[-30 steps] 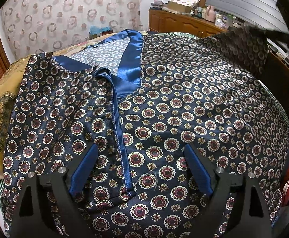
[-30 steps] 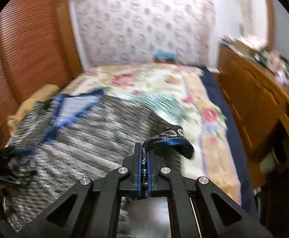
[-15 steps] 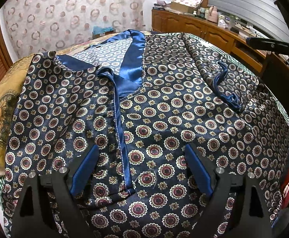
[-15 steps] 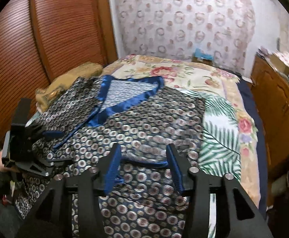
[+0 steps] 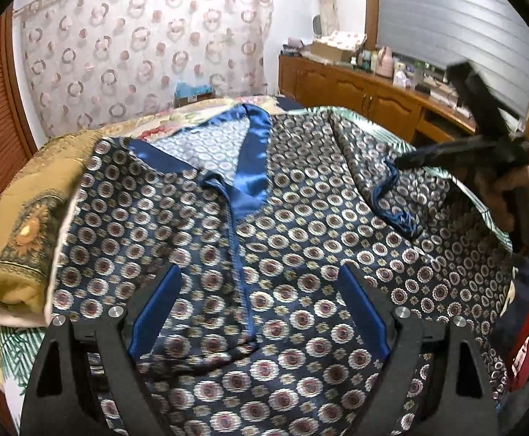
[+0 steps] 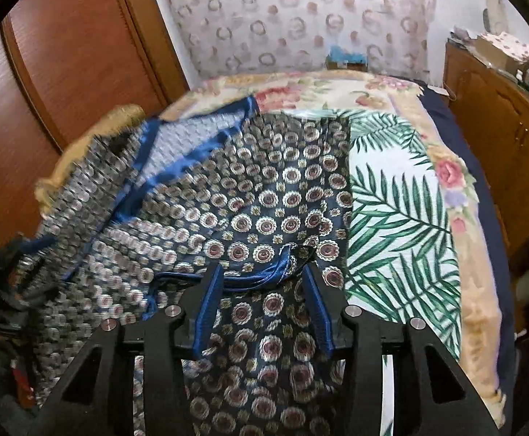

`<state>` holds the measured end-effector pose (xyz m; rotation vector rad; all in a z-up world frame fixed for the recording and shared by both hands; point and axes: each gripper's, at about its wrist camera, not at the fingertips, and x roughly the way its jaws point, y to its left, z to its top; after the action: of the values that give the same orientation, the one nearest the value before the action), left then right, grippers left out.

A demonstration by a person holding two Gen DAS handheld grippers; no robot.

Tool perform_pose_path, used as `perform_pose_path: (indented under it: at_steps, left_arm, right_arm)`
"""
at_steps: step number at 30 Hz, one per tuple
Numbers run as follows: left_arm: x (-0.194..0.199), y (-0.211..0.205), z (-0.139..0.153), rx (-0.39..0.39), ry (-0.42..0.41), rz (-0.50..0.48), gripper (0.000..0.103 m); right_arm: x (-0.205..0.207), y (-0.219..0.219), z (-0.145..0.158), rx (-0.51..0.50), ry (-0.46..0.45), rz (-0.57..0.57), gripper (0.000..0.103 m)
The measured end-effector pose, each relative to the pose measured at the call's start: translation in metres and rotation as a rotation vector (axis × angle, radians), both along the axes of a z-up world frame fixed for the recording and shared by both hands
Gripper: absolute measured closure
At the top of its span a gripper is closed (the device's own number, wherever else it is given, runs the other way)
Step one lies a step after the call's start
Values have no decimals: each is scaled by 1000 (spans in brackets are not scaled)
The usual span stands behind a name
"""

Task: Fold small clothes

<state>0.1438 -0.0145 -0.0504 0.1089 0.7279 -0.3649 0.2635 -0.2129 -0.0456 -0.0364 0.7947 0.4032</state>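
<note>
A navy satin shirt [image 5: 300, 225] with round medallion print and blue collar [image 5: 249, 167] lies spread on the bed, front up. Its right sleeve is folded in over the body, blue cuff [image 5: 398, 210] lying on the chest. My left gripper [image 5: 260, 287] is open and empty just above the shirt's lower front. My right gripper [image 6: 264, 283] is open and empty above the cuff [image 6: 279, 265]; it also shows in the left wrist view [image 5: 475, 152], held at the right.
The bedspread [image 6: 402, 196] with palm leaves and flowers lies bare to the shirt's right. A tan folded blanket [image 5: 17, 239] sits at the shirt's left. A wooden cabinet [image 6: 511, 138] with clutter runs along the right; a wooden wardrobe [image 6: 64, 58] stands left.
My right gripper carried the sleeve cuff in over the shirt body, opened and let it go, then drew back slightly. The left gripper stayed open, nearly still.
</note>
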Motion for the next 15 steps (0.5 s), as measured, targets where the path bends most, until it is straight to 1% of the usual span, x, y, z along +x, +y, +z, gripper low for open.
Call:
perform_pose_path:
  at_steps: [2,5,7,10,15]
  left_arm:
    - [3,9,2,-6,-7,13,15]
    - [10,25,3,-18,5,35,15]
    - [14,34,5,-35,3,40,15]
    - [24,44,9,-42,2,47,15]
    - [40,56,12,-20,-10,64,15]
  right_arm:
    - [10,6,-7,-31,17,-2,61]
    - [23,12,-15,-57,18,4,68]
    - [33,16,-16,-58,13,18,83]
    - [46,25,-16,-54,16,46,86]
    - [71,48,-20,-36,29,100,87]
